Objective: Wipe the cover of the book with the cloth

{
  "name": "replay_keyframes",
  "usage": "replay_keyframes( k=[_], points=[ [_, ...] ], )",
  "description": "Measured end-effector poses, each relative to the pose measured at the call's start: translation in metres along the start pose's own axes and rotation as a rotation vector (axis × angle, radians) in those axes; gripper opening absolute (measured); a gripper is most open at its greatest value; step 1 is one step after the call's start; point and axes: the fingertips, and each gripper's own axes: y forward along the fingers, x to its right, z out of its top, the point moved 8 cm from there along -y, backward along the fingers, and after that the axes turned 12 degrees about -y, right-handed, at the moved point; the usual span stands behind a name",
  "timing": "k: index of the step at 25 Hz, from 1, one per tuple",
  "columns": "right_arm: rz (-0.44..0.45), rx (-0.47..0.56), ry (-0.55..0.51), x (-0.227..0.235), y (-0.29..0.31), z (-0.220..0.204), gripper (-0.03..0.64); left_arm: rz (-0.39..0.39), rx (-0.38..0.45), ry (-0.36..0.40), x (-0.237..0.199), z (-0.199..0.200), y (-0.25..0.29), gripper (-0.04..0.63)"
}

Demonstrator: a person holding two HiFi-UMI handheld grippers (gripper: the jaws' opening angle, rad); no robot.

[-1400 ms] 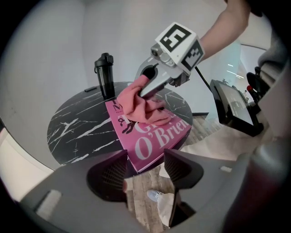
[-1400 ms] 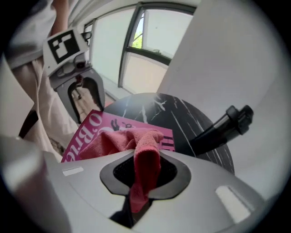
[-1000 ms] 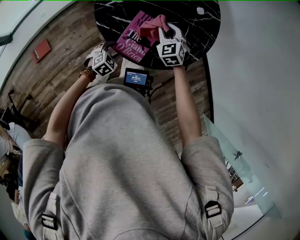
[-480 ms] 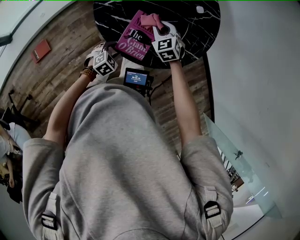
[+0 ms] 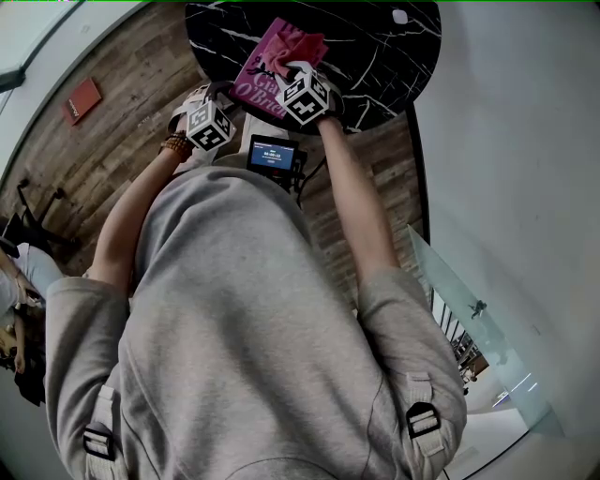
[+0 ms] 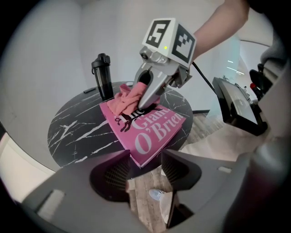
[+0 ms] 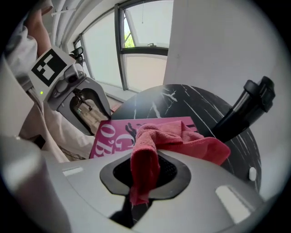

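Observation:
A pink book [image 5: 255, 77] lies on the round black marble table [image 5: 394, 56], its near corner over the table's edge. My right gripper [image 5: 298, 67] is shut on a pink cloth [image 7: 157, 141], which hangs bunched from its jaws and rests on the book's cover [image 7: 118, 134]. In the left gripper view the right gripper [image 6: 146, 105] points down onto the cover with the cloth [image 6: 126, 101] beside it. My left gripper [image 6: 143, 169] is open at the book's [image 6: 150, 134] near corner. Its jaws have just been closing. The corner sits at their tips; I see no pad pressing on it.
A black bottle [image 6: 102, 81] stands at the table's far side, behind the book. A small white object [image 5: 401, 19] lies on the far tabletop. A device with a lit screen [image 5: 274, 155] hangs at the person's chest. Wooden floor below, white wall at right.
My right gripper has come down and toward the person's left with the cloth, from the book's far right part onto its middle. The left gripper has stayed put.

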Motion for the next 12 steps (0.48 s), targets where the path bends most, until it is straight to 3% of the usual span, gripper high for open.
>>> replay_keyframes(
  k=[12],
  points=[
    [0.156, 0.015, -0.07, -0.051, 0.0, 0.008, 0.074, -0.009, 0.001, -0.006, 0.0, 0.0, 0.0, 0.216]
  ],
)
